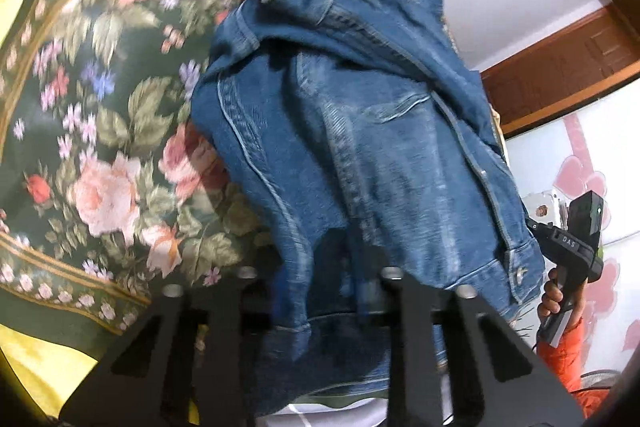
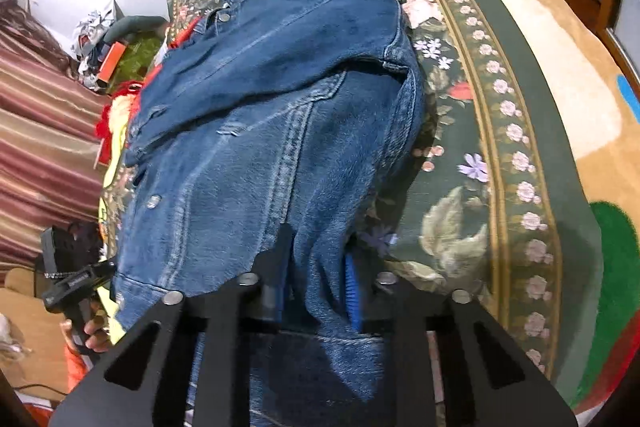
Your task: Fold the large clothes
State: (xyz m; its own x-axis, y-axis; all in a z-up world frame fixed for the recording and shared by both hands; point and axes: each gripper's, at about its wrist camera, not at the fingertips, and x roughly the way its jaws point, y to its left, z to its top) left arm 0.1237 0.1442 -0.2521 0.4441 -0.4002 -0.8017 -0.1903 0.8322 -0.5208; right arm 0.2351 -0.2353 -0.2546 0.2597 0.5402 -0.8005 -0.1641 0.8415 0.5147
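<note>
Both tongs, left tongs (image 1: 320,291) and right tongs (image 2: 316,287), are pinching the heavy, stiff-seamed denim jacket's (image 1: 360,147) hem, the sensible hold.

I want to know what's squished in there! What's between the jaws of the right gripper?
The bottom hem of the denim jacket. The right gripper has its jaws pinched shut on that cloth, seen in the right wrist view.
</note>
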